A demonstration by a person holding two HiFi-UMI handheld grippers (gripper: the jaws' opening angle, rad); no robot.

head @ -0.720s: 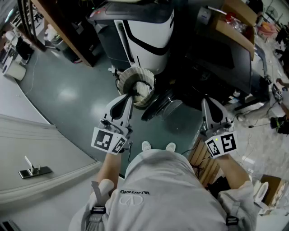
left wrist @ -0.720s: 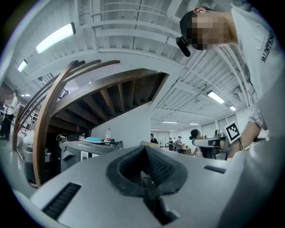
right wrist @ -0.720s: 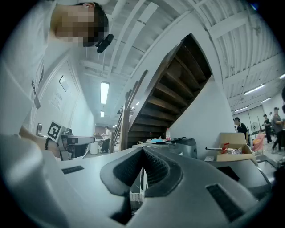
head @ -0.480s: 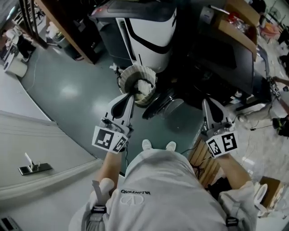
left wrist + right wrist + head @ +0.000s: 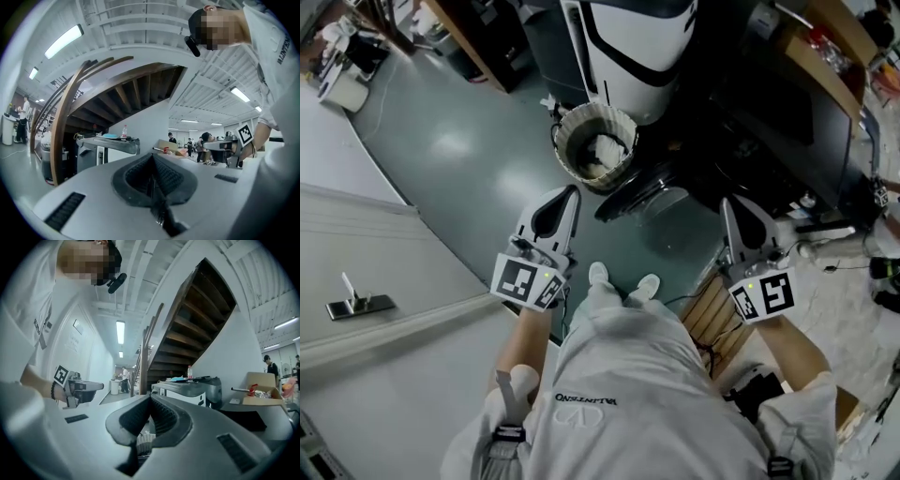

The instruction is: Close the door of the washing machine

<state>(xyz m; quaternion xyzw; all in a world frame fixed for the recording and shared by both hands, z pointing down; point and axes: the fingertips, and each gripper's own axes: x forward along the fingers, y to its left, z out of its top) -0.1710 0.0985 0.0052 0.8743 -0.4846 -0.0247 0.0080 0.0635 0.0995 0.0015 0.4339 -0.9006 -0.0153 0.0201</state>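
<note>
The person is holding the left tool (image 5: 570,195) and right tool (image 5: 727,206) pressed together, empty, facing the open washing machine door (image 5: 652,200) at twelve o'clock, likely rigid, free-swinging, best pushed at its rim.

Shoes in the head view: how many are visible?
2. The left shoe and the right shoe stand side by side on the green floor. No others show.

Washing machine (image 5: 630,37) cropped at top
</note>
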